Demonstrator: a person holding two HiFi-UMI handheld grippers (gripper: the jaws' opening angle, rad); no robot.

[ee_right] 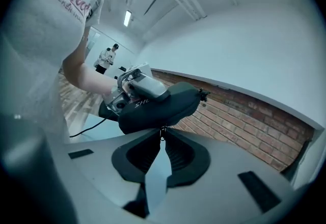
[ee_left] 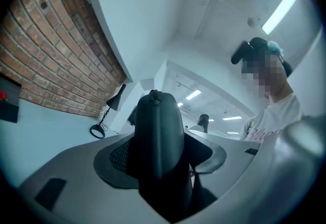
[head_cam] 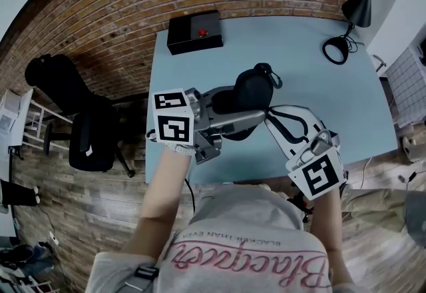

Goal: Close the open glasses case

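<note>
A black glasses case (head_cam: pixel 249 92) is held above the light blue table (head_cam: pixel 333 98). My left gripper (head_cam: pixel 247 109) reaches in from the left and is shut on the case's body. In the left gripper view the case (ee_left: pixel 158 131) stands edge-on between the jaws, filling the gap. My right gripper (head_cam: pixel 271 116) comes up from the lower right to the case's near end. In the right gripper view its fingertips meet on a small zipper pull (ee_right: pixel 162 132) hanging under the case (ee_right: pixel 163 106). The left gripper (ee_right: pixel 135 85) shows behind the case there.
A black box with a red button (head_cam: pixel 194 32) sits at the table's far left edge. A black desk lamp (head_cam: pixel 361 2) and its round base (head_cam: pixel 335 52) stand at the far right. A black office chair (head_cam: pixel 86 132) is left of the table, by the brick wall.
</note>
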